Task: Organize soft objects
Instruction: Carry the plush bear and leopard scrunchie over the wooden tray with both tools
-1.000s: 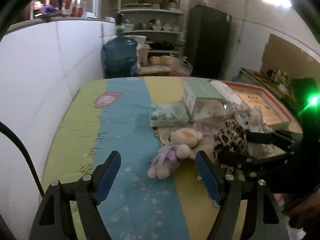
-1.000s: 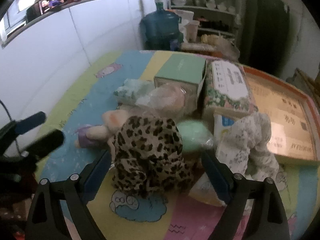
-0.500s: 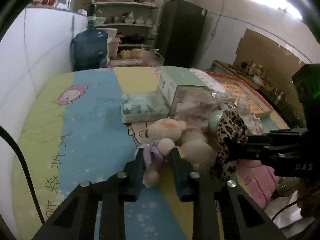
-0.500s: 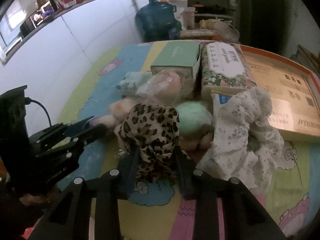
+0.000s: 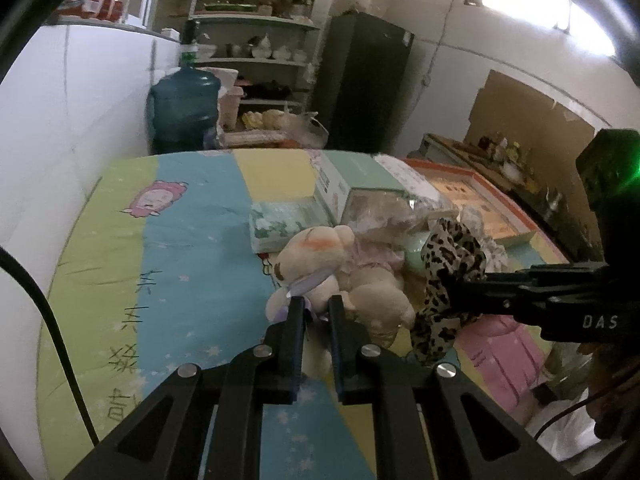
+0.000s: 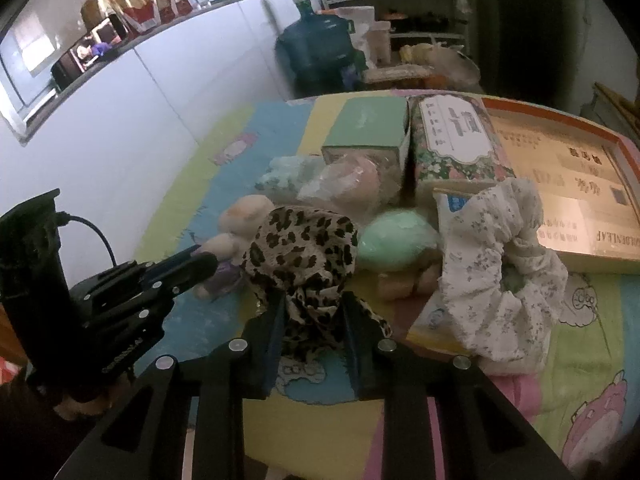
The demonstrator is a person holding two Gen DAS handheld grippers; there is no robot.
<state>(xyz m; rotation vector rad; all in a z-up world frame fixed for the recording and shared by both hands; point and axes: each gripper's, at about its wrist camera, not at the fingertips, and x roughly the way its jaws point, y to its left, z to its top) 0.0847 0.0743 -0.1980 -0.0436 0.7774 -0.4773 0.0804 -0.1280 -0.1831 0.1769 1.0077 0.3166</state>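
Note:
A cream plush toy (image 5: 316,248) with a purple bow lies on the colourful mat, and my left gripper (image 5: 316,306) is shut on its purple part. Just right of it a leopard-print cloth (image 6: 308,248) is lifted off the mat between the fingers of my right gripper (image 6: 314,304), whose jaws are closing and pressing on it. From the left wrist view, the leopard-print cloth (image 5: 444,264) hangs from the right gripper (image 5: 456,292). A white floral cloth (image 6: 496,264) and a pale green soft ball (image 6: 396,240) lie beside them.
Behind the pile stand a green box (image 6: 368,124), a floral box (image 6: 452,140) and a flat orange-rimmed box (image 6: 560,160). A tissue pack (image 5: 280,220) and a bagged pink item (image 6: 352,188) lie nearby. A blue water jug (image 5: 184,108) and shelves stand beyond the table.
Both grippers went from wide open to closed: the left onto the plush toy, the right onto the leopard-print cloth. The cloth has been raised a little.

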